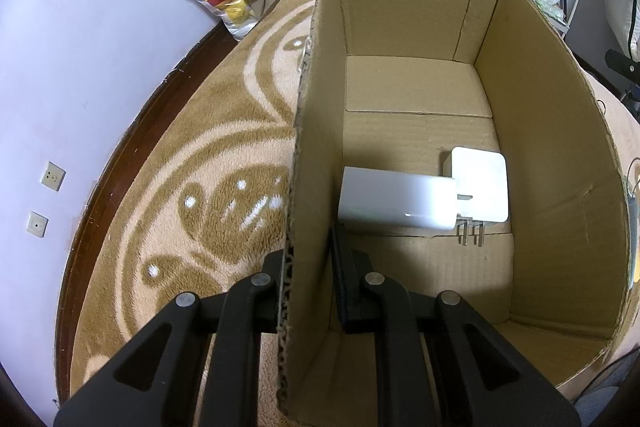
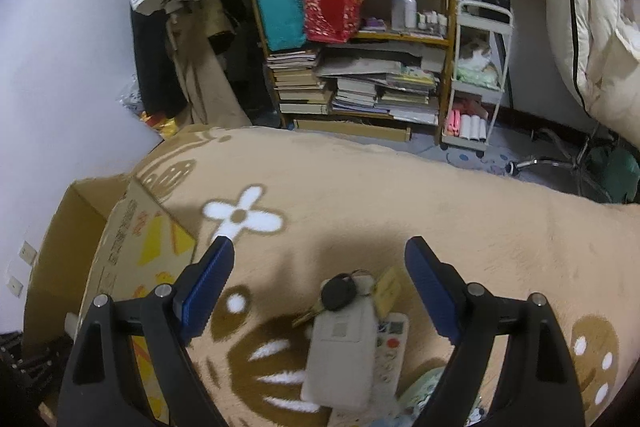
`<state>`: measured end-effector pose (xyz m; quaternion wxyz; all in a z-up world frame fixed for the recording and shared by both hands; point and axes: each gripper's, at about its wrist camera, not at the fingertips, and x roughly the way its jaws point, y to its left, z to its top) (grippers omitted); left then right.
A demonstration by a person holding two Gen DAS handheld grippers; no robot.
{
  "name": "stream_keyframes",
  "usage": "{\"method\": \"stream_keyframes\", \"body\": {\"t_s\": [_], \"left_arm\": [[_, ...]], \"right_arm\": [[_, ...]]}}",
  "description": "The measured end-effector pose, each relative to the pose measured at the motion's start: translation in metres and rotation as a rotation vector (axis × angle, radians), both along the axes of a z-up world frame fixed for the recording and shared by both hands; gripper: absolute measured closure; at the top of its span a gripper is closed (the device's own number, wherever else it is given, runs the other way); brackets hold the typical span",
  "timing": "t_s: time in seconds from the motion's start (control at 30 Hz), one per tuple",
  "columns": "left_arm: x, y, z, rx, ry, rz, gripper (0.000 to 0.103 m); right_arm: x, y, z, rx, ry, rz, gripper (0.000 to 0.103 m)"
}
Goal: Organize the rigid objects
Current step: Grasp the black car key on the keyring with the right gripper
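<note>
An open cardboard box (image 1: 540, 147) stands on the tan patterned blanket (image 1: 208, 163). Inside it lie two white power adapters (image 1: 396, 199), one overlapping the other (image 1: 484, 183). My left gripper (image 1: 308, 263) is shut on the box's left wall, one finger outside and one inside. In the right wrist view my right gripper (image 2: 320, 259) is open and empty above a pile: a grey remote-like case (image 2: 340, 351), a black key fob with keys (image 2: 338, 293), and a white remote (image 2: 390, 347). The box (image 2: 120, 247) shows at the left there.
A wooden bookshelf (image 2: 360, 67) with books, bags and bottles stands behind the blanket. A white cart (image 2: 476, 87) is beside it. A lilac wall with sockets (image 1: 52, 175) is on the left. Clothes hang near the shelf.
</note>
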<state>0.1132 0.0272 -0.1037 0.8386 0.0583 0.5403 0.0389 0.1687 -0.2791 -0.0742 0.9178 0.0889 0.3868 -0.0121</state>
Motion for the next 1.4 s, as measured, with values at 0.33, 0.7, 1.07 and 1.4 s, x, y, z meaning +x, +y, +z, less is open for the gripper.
{"method": "stream_keyframes", "body": {"t_s": [0.33, 0.7, 1.07, 1.4], "left_arm": [[0.000, -0.001, 0.000, 0.006, -0.002, 0.004, 0.090], [0.000, 0.001, 0.000, 0.000, -0.001, 0.005, 0.090], [0.000, 0.001, 0.000, 0.003, -0.002, 0.004, 0.089], [0.000, 0.001, 0.001, 0.003, 0.000, 0.005, 0.089]], "right_arm": [[0.014, -0.025, -0.027, 0.099, 0.071, -0.023, 0.033], [0.022, -0.021, -0.055, 0.079, 0.153, 0.004, 0.060], [0.021, -0.022, -0.058, 0.059, 0.162, -0.006, 0.082], [0.017, -0.024, -0.058, 0.053, 0.166, -0.024, 0.083]]}}
